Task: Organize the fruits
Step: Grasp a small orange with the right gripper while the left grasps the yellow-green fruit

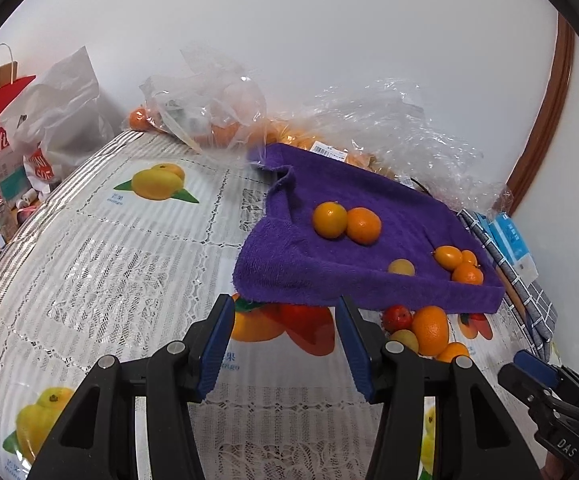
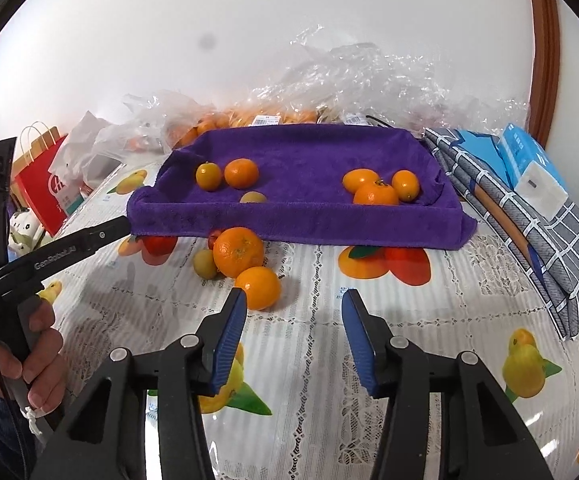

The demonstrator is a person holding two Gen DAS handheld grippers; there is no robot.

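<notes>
Two tools (image 1: 285,312) (image 2: 294,304) open, empty | red fruit (image 2: 213,238) half-hidden behind big orange (image 2: 238,251)

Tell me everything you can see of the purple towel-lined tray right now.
The purple towel is plush terry draped over a shallow rectangular tray, its hem hanging over the front wall. It sits on the fruit-print tablecloth before clear plastic bags. Six fruits lie inside: two oranges left, one pale fruit by the front wall, three right. Neither claw touches it.
</notes>
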